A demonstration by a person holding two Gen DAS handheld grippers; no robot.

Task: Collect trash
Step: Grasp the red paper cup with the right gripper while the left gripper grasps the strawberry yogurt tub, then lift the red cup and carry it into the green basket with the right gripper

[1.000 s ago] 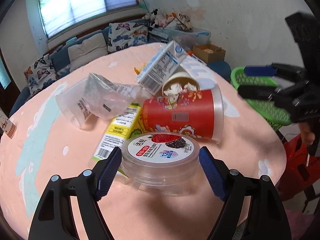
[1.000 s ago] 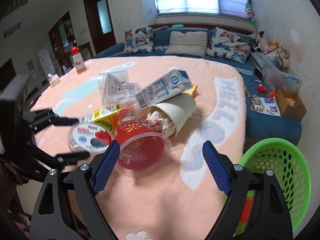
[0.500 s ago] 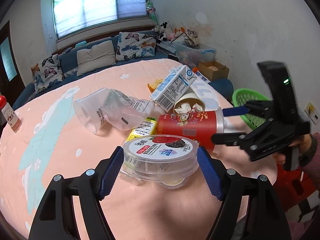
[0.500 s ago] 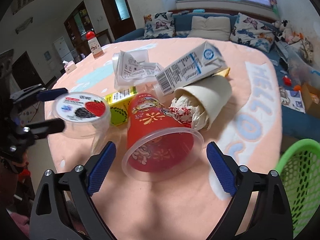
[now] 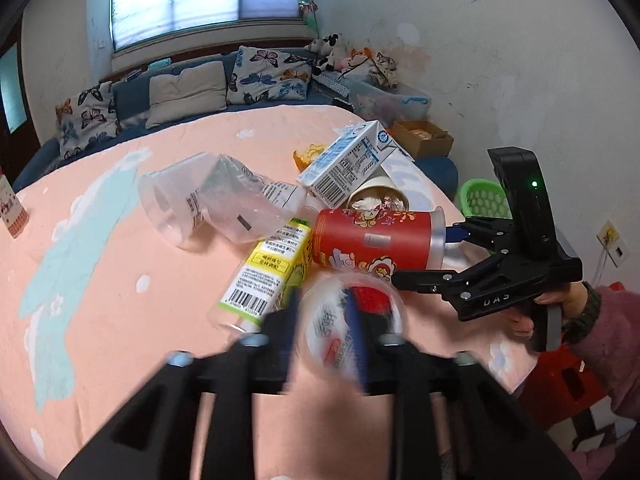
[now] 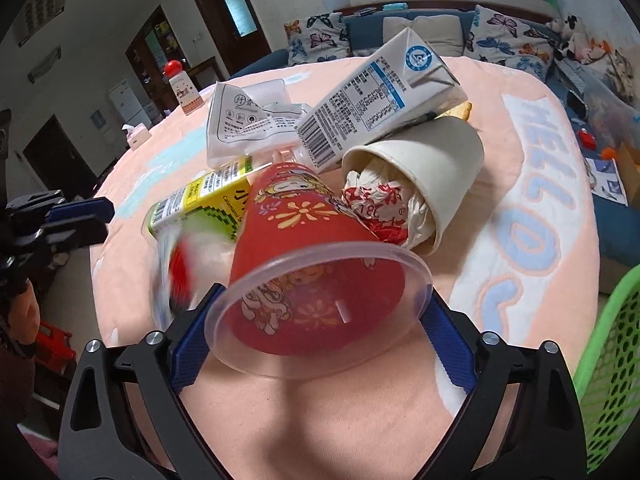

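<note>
1. Since half a second ago, the yogurt tub (image 5: pixel 352 316) has popped out from between the left claw (image 5: pixel 324 332)'s blue pads. It's now a tilted blur just past the fingertips, up against the red cup (image 6: pixel 304 240). The right claw (image 6: pixel 318 336) has dropped lower and closer, so the cup's mouth fills its jaws.
2. Materials: the tub is clear round plastic with a printed strawberry lid. The red cup is glossy printed plastic, tapered, with a clear rim, and it's lying on its side. Beyond it lie a plain off-white paper cup (image 6: pixel 440 160), a boxy white-and-blue milk carton (image 6: pixel 380 92), a yellow-green juice box (image 6: pixel 208 196) and a crumpled clear plastic cup (image 5: pixel 192 204). All of it sits on a soft peach quilted tablecloth (image 6: pixel 320 420).
3. Contents: the paper cup is stuffed with crumpled white-and-red wrapper (image 6: pixel 380 204). The red cup looks empty from the open end. A green mesh basket (image 6: pixel 612 360) sits off to the right claw's right, below the table edge; can't see inside.
4. Left claw: the jaws have just been closing and are now narrow. The right wrist view shows nothing between them, so it's released.
5. Right claw: the jaws are spread wide and have just been closing slightly, with a pad hard by the cup's rim on each side. Can't tell if they're actually squeezing it.
</note>
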